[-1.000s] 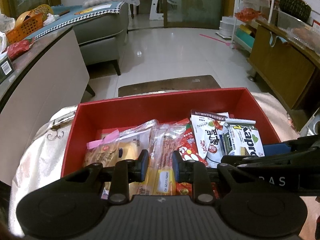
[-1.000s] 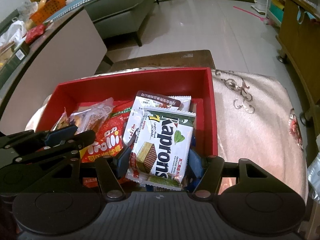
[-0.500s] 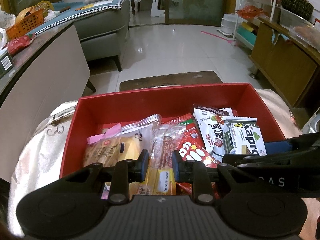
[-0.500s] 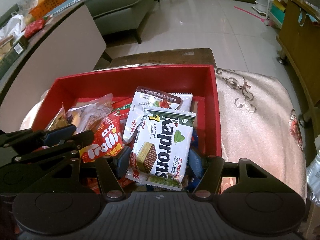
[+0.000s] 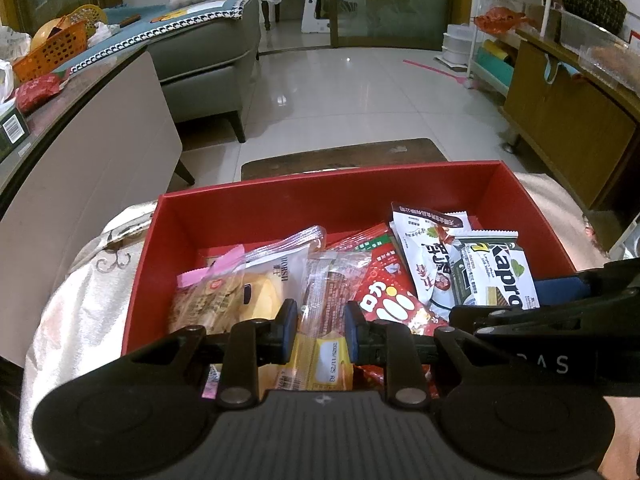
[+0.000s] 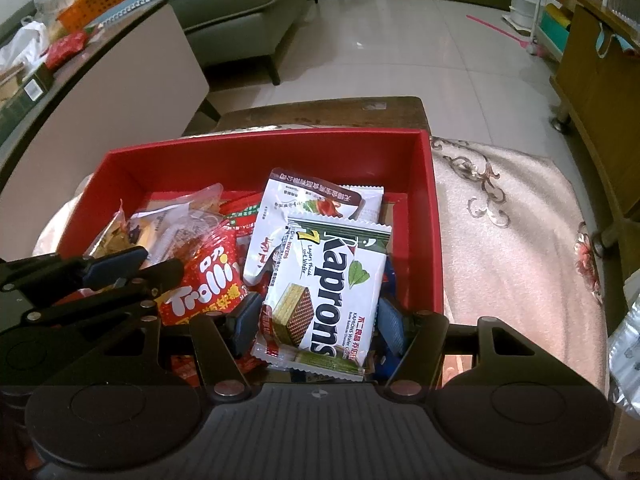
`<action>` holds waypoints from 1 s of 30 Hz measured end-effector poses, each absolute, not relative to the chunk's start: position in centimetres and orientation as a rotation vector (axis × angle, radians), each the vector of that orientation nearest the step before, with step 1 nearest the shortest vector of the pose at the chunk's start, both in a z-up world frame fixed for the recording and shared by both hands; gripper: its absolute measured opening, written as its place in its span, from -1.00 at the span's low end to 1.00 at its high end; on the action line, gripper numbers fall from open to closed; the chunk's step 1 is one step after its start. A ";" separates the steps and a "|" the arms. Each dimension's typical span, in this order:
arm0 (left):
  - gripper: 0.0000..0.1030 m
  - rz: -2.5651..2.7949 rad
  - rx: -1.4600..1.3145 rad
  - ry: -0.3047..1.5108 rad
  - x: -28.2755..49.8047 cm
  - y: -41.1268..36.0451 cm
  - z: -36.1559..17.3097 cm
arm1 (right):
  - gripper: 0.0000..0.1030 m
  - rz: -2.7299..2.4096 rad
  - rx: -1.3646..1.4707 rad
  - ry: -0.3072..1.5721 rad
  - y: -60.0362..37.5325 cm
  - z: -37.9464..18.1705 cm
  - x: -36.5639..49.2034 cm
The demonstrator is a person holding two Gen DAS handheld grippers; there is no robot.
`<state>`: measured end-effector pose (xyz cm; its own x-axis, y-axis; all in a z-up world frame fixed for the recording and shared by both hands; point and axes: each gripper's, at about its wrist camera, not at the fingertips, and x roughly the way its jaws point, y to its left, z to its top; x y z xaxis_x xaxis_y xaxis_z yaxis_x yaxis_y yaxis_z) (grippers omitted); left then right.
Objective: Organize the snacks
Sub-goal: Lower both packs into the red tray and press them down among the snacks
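Red box (image 5: 332,196) (image 6: 256,152) sits on a pale embroidered cloth (image 6: 516,216), w/ a dark wood stool top (image 5: 344,154) just behind its far wall. All places below are relative to the box.

Inside, right side: Kaprons wafer pack (image 6: 326,292) (image 5: 496,276), green/white, reads "Kaprons", "7 Layers thick", "WAFERS", "KAPRONS Wafer"; it lies on top of the other packs. Right hand-held gripper (image 6: 316,322) straddles the pack's near end, jaws spread wide w/ a blue pad on each side; can't tell if the pads touch it.

Just beyond the Kaprons: white snack pouch (image 6: 296,212) (image 5: 424,248) w/ dark band and Chinese print, partly under it.

Centre: red Trolli bag (image 6: 204,284) (image 5: 390,300), white "Trolli" lettering, near the Kaprons' left edge.

Left side: clear bread bag (image 5: 276,276) marked "HORSH", a brown pastry pack (image 5: 208,300) w/ pink sealed top, and a long clear-wrapped stick snack (image 5: 320,320) w/ yellow end and date label "2025/11/25".

Left hand-held gripper (image 5: 318,330) hangs over the near-centre part, jaws partly apart on either side of the stick snack; contact not clear, looks not clamped.

Outside, far left: a counter (image 5: 76,92) carrying an orange basket (image 5: 52,54) and red packet (image 5: 36,92).
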<state>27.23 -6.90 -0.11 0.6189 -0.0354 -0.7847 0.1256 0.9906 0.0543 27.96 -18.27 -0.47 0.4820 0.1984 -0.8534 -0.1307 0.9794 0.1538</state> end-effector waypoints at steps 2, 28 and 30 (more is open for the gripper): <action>-0.63 -0.093 0.106 0.901 27.2 -6.9 -0.1 | 0.36 0.201 0.071 1.049 -18.3 -0.5 28.0; -0.10 -0.057 0.121 0.924 26.9 -5.3 0.2 | 0.51 0.195 0.053 1.059 -17.9 -0.3 27.5; -0.09 -0.058 0.126 0.923 26.7 -5.4 0.3 | 0.51 0.197 0.056 1.061 -18.0 -0.2 27.3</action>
<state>26.68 -5.37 0.31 0.6024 0.0036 -0.7982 0.1043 0.9911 0.0831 27.27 -18.01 -0.17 0.4727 0.1878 -0.8610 -0.1335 0.9810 0.1407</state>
